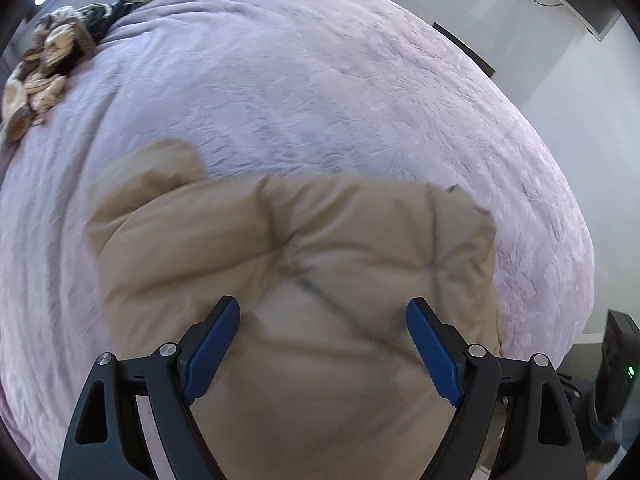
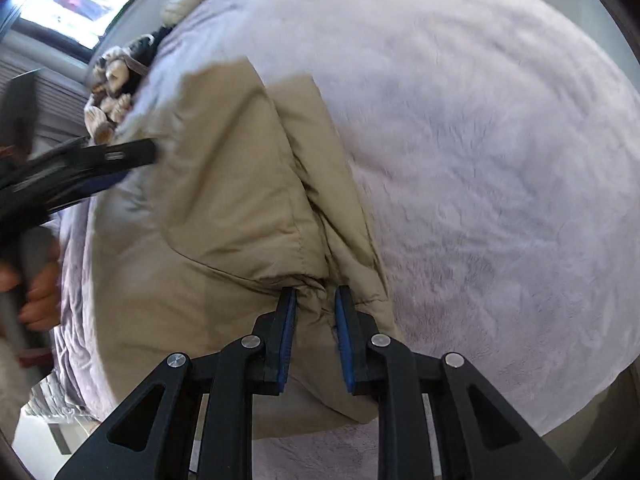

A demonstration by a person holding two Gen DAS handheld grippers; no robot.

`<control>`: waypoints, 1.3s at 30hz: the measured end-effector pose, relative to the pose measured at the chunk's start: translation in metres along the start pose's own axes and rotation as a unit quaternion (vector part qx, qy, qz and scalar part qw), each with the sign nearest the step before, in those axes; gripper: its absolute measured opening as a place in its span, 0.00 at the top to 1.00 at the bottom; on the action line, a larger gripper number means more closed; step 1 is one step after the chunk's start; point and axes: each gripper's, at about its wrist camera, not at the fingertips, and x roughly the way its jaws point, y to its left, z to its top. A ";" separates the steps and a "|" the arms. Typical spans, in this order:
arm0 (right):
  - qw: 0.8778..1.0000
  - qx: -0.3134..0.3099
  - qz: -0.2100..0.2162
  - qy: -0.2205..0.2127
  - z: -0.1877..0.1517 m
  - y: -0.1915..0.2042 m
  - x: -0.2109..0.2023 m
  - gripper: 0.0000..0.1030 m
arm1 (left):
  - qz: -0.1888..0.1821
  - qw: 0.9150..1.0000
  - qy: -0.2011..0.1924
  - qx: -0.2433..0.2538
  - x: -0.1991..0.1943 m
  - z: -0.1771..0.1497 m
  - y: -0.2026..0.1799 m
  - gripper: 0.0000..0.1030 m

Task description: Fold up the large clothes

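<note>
Tan padded jacket (image 1: pixel 304 264), quilted, lying on bed with lilac plush cover (image 1: pixel 320 80), near the edge closest to both cameras; partly folded, one panel lapped over the body, seen in right wrist view (image 2: pixel 240 184). Left hand-held gripper (image 1: pixel 323 312): blue pads wide apart, poised above jacket, nothing between them, no contact visible. Right hand-held gripper (image 2: pixel 316 296): pads narrowly spaced, bunched fold of jacket fabric pinched between them at a seam. Left hand-held gripper also visible at left of right wrist view (image 2: pixel 120 160), blurred, beside jacket's far edge; fingers of person's hand (image 2: pixel 38 292) wrapped round its handle. Heap of beige, brown and black clothes (image 1: pixel 48 64) at far edge of bed, well apart from jacket.
</note>
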 end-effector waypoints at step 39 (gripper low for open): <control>0.999 -0.014 0.036 0.026 0.057 -0.016 -0.038 0.29 | -0.076 0.974 0.005 -0.215 -0.028 -0.117 0.120 0.00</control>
